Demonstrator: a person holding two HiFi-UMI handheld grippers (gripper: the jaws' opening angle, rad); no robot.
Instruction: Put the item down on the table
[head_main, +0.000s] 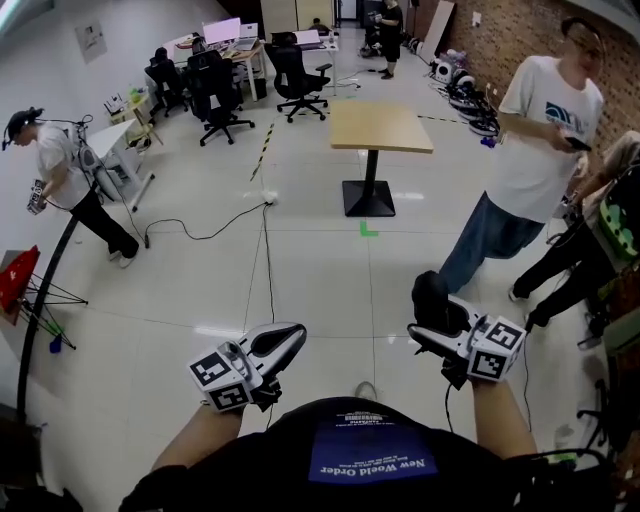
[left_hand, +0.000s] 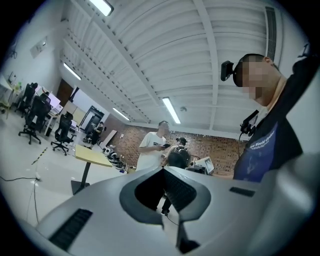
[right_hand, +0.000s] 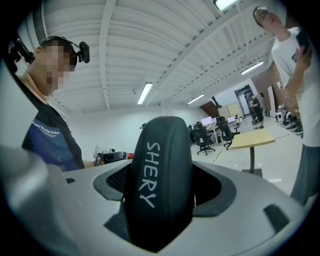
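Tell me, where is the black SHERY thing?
The black SHERY case is clamped in the right gripper, at the head view's lower right, well short of the wooden table.

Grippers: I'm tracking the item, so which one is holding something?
The right gripper: its fingers clamp a black case marked SHERY; the left gripper is closed on nothing.

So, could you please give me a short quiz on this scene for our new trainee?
1. True or false: the left gripper grips something.
2. Which holds the black case marked SHERY? A, the left gripper; B, the right gripper.
3. Does the black case rest on the wooden table yet?
Key: 1 false, its jaws are together and empty; 2 B; 3 no, the wooden table stands farther off across the floor.
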